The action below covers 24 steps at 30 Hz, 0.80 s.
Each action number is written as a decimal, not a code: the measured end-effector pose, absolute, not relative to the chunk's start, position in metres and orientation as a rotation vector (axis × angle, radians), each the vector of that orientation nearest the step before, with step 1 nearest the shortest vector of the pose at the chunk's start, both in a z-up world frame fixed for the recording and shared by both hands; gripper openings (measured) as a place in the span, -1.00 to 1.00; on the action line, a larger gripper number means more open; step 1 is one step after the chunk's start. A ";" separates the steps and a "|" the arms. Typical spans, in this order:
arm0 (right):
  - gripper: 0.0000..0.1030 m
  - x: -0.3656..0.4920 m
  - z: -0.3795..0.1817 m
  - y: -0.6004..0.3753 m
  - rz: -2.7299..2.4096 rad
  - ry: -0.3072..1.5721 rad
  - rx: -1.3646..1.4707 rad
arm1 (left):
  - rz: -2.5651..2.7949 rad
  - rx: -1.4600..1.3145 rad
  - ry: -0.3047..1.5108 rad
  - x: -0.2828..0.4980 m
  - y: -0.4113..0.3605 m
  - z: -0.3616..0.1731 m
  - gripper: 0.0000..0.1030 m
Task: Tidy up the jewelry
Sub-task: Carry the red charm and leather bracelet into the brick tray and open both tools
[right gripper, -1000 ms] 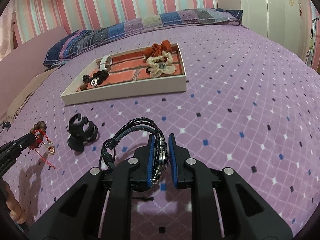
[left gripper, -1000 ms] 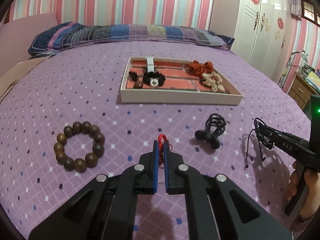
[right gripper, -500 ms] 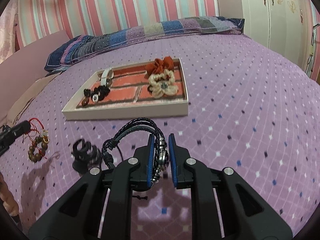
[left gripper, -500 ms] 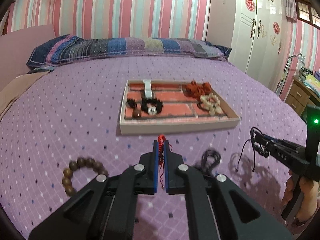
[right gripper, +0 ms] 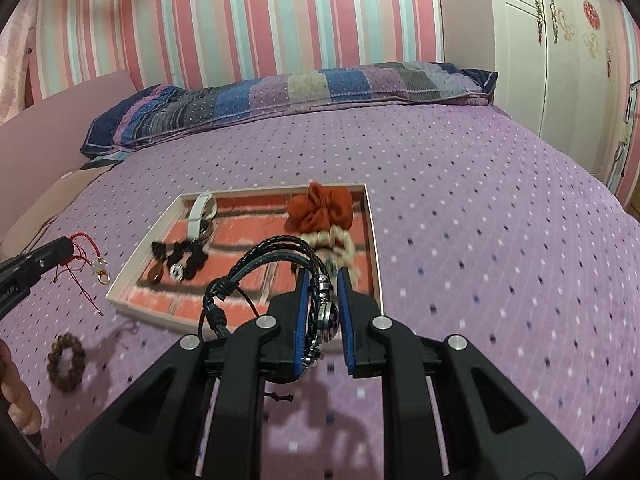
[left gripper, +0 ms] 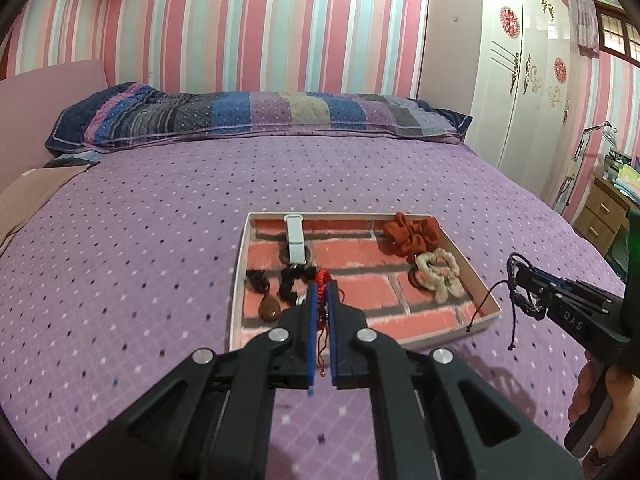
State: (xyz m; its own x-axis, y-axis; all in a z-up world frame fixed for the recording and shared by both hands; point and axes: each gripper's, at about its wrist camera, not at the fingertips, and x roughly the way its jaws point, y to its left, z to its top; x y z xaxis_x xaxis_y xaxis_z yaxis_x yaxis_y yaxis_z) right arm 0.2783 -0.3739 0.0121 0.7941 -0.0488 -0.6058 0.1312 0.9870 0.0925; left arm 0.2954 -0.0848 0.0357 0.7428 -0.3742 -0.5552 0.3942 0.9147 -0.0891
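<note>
My left gripper is shut on a red string bracelet and holds it above the near edge of the white tray. From the right wrist view the red string bracelet dangles with a small gold ring. My right gripper is shut on a black braided leather bracelet with metal beads, held above the tray's near right corner. The tray holds a white strap, a black piece with a brown pendant, a rust scrunchie and a cream scrunchie.
A brown wooden bead bracelet lies on the purple bedspread left of the tray. A striped pillow lies at the head of the bed. A white wardrobe stands at the right.
Both grippers have risen and moved forward toward the tray with their bracelets. The black hair claw and bead bracelet have dropped out of the left wrist view.
</note>
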 end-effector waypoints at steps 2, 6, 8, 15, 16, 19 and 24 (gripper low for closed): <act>-0.71 0.294 0.012 -0.376 -0.108 0.646 0.123 | -0.420 0.035 0.602 0.309 -0.090 0.034 -0.90; -0.71 0.321 0.005 -0.381 -0.130 0.654 0.112 | -0.418 0.013 0.615 0.335 -0.092 0.027 -0.90; -0.71 0.331 -0.001 -0.383 -0.141 0.663 0.101 | -0.415 0.005 0.633 0.350 -0.093 0.019 -0.90; -0.70 0.350 -0.041 -0.388 -0.163 0.744 0.082 | -0.383 0.025 0.727 0.383 -0.098 -0.023 -0.90; -0.70 0.351 -0.046 -0.388 -0.162 0.756 0.085 | -0.379 0.039 0.737 0.384 -0.100 -0.029 -0.90; -0.70 0.354 -0.059 -0.389 -0.160 0.793 0.091 | -0.372 0.056 0.760 0.386 -0.104 -0.042 -0.90; -0.70 0.359 -0.071 -0.390 -0.154 0.830 0.115 | -0.361 0.058 0.796 0.393 -0.104 -0.055 -0.90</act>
